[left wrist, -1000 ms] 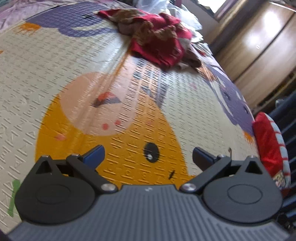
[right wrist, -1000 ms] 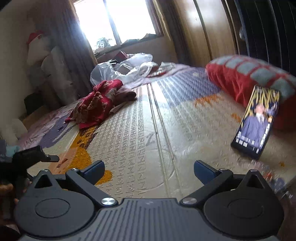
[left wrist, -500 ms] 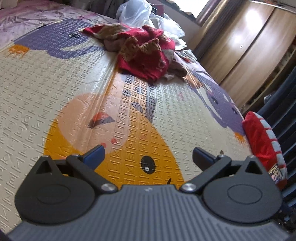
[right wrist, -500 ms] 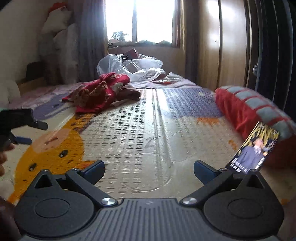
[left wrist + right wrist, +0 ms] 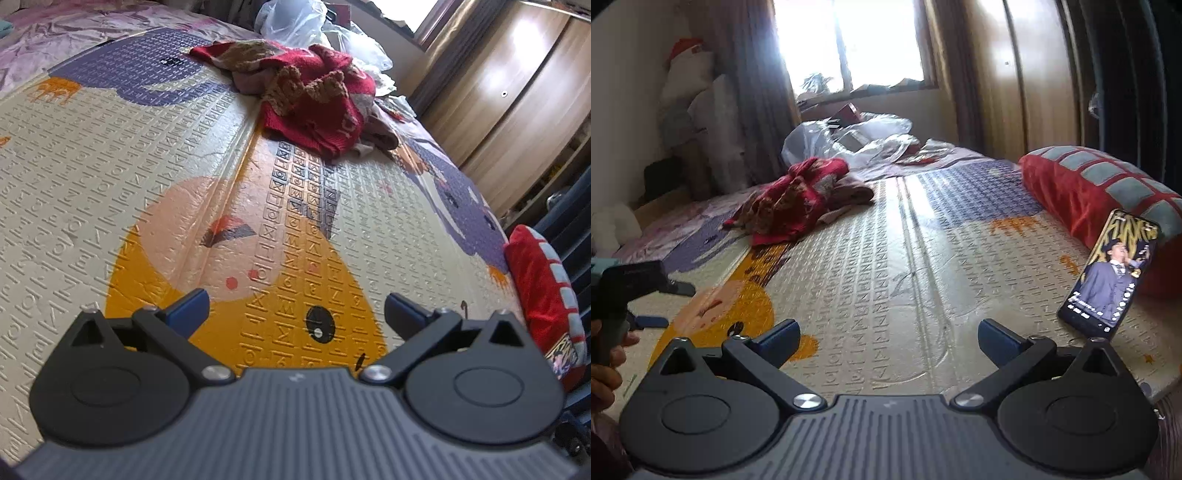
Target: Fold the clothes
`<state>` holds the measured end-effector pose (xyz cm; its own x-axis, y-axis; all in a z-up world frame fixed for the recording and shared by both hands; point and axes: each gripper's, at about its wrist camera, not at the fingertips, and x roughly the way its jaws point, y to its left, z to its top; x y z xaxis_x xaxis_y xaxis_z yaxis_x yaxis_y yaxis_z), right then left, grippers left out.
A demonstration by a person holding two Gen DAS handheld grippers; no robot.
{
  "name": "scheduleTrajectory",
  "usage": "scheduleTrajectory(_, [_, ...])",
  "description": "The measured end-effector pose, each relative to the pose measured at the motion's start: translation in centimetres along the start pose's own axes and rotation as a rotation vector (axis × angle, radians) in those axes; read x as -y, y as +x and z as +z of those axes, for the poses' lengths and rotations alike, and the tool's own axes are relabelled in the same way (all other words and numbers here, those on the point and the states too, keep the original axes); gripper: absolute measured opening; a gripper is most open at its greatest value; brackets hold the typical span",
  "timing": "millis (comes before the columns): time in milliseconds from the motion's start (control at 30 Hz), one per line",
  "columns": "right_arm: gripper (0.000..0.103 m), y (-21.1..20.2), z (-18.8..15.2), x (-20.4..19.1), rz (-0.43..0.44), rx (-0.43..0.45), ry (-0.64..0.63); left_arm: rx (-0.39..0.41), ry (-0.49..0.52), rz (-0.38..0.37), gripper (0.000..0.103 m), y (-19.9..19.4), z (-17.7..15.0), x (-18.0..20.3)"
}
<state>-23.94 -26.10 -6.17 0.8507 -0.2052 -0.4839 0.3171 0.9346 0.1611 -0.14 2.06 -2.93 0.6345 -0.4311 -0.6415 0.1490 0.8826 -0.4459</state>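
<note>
Nothing folded yet: clothes [image 5: 314,96] crumpled in a heap at far end of mat [image 5: 110,155], well apart from left gripper [image 5: 295,310] and right gripper [image 5: 886,336], both wide and empty, approach pending.

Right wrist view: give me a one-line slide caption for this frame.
Open right gripper over the play mat, crumpled red garment ahead, phone propped against a red pillow.
</note>
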Motion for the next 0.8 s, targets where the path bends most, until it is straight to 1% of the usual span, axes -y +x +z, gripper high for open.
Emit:
scheduleTrajectory(100, [0.102,-0.02,-0.02,-0.17,0.028,-0.015,-0.011,-0.009,-0.010,0.000,0.103,0.09,-0.03,-0.16])
scheduleTrajectory(233, [0.102,-0.07,0.10,0.10,0.049,-0.022,0.013,-0.015,-0.015,0.000,0.103,0.16,-0.08,-0.24])
scheduleTrajectory(800, [0.102,0.15,0.03,-0.01,0.048,-0.042,0.010,-0.029,-0.003,0.027,0.103,0.46,-0.27,-0.03])
